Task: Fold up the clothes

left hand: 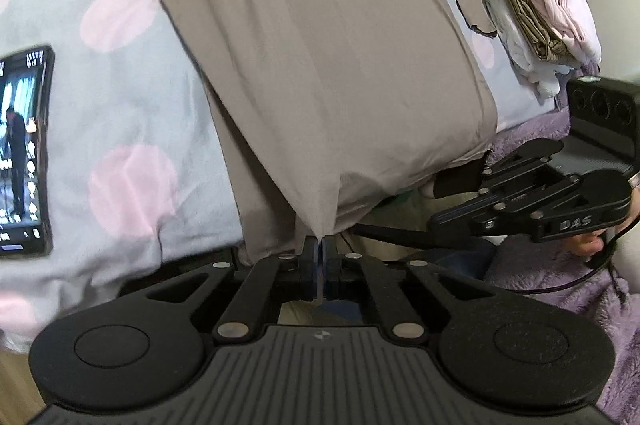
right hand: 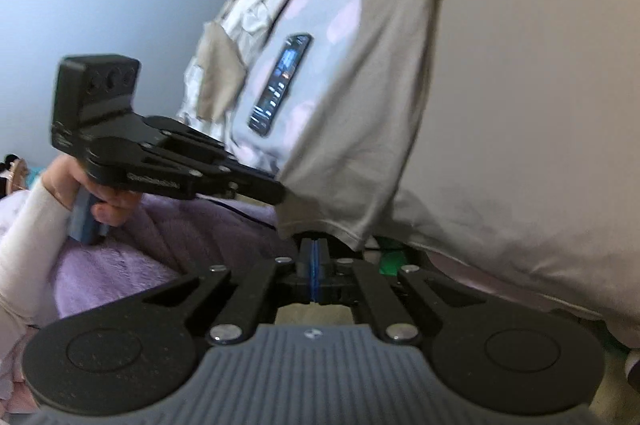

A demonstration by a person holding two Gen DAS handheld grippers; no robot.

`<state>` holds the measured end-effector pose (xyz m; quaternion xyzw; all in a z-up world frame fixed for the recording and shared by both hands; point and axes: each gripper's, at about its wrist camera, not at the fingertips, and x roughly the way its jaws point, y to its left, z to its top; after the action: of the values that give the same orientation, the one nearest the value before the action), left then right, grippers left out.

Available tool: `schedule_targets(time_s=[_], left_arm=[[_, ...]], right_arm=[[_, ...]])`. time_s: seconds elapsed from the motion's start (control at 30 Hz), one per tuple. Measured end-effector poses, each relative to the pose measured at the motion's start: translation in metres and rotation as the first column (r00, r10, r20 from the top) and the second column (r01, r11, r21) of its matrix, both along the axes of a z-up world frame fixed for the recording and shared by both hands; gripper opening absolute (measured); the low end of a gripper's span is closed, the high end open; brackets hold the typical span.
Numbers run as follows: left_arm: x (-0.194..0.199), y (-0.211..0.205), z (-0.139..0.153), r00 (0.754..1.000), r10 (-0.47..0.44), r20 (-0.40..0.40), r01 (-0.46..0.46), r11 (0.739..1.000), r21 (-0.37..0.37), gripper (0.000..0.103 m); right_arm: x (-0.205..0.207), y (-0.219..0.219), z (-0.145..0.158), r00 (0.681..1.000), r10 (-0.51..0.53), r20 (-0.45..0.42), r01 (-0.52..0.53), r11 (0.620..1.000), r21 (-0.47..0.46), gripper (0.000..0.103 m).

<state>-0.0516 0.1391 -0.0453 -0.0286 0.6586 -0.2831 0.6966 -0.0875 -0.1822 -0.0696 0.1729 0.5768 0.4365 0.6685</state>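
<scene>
A taupe garment [left hand: 320, 57] lies spread over a grey bedspread with pink dots [left hand: 120, 105]. My left gripper [left hand: 320, 239] is shut on the garment's near corner, and the cloth rises from it in a pulled-up peak. In the right wrist view my right gripper [right hand: 314, 241] is shut on the hem of the same garment [right hand: 400, 145], which drapes above it. Each gripper shows in the other's view: the right gripper [left hand: 438, 187] at the garment's right edge, the left gripper [right hand: 278, 193] at its lower edge, held by a hand.
A stack of folded clothes [left hand: 540, 17] sits at the far right of the bed. A lit phone [left hand: 24, 149] lies on the bedspread to the left, and the phone [right hand: 280, 85] shows in the right wrist view too. A purple fleece blanket [left hand: 560, 265] lies beside the bed.
</scene>
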Motion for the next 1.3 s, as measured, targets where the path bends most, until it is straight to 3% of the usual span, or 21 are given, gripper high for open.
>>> schedule_targets(time_s=[0.17, 0.23, 0.5, 0.57, 0.6, 0.63, 0.87, 0.97, 1.1, 1.3], left_arm=[[0.005, 0.001, -0.017, 1.000, 0.025, -0.017, -0.024, 0.997, 0.067, 0.000], [0.005, 0.001, -0.018, 1.000, 0.024, -0.017, -0.022, 0.997, 0.070, 0.000], [0.005, 0.001, -0.018, 0.999, 0.028, -0.015, -0.027, 0.998, 0.052, 0.000], [0.005, 0.003, -0.018, 0.999, 0.028, -0.015, -0.027, 0.998, 0.053, 0.000], [0.006, 0.001, -0.019, 0.999, 0.029, -0.015, -0.028, 0.998, 0.055, 0.000], [0.006, 0.000, -0.019, 0.999, 0.029, -0.015, -0.028, 0.998, 0.056, 0.000], [0.007, -0.001, -0.019, 1.000, 0.026, -0.012, -0.026, 0.998, 0.055, 0.000], [0.008, -0.005, -0.023, 1.000, 0.017, -0.025, -0.016, 0.998, 0.067, 0.000], [0.009, -0.011, -0.031, 0.999, 0.003, -0.040, 0.000, 0.995, 0.096, 0.001], [0.016, -0.009, -0.024, 0.998, 0.058, 0.012, -0.059, 0.996, 0.069, 0.001]], right_arm=[[0.006, 0.024, -0.025, 0.998, -0.029, 0.056, 0.035, 0.994, -0.102, 0.010], [0.011, 0.033, -0.040, 0.998, -0.039, 0.039, 0.043, 0.993, -0.113, 0.028], [0.013, 0.057, -0.066, 0.999, -0.024, 0.034, 0.028, 0.993, -0.117, 0.031], [0.015, 0.060, -0.073, 0.999, -0.034, 0.028, 0.037, 0.993, -0.113, 0.030], [0.015, 0.060, -0.074, 0.999, -0.040, 0.025, 0.043, 0.992, -0.115, 0.021], [0.015, 0.060, -0.076, 0.999, -0.047, 0.022, 0.049, 0.992, -0.117, 0.001], [0.004, 0.033, -0.047, 0.996, -0.056, -0.073, 0.055, 0.998, -0.010, 0.000], [0.000, 0.020, -0.037, 0.996, -0.058, -0.066, 0.054, 0.997, -0.055, 0.000], [0.004, 0.012, -0.048, 0.992, -0.099, -0.080, 0.088, 0.988, -0.130, 0.001], [0.004, 0.018, -0.061, 0.991, -0.095, -0.089, 0.080, 0.983, -0.165, 0.001]])
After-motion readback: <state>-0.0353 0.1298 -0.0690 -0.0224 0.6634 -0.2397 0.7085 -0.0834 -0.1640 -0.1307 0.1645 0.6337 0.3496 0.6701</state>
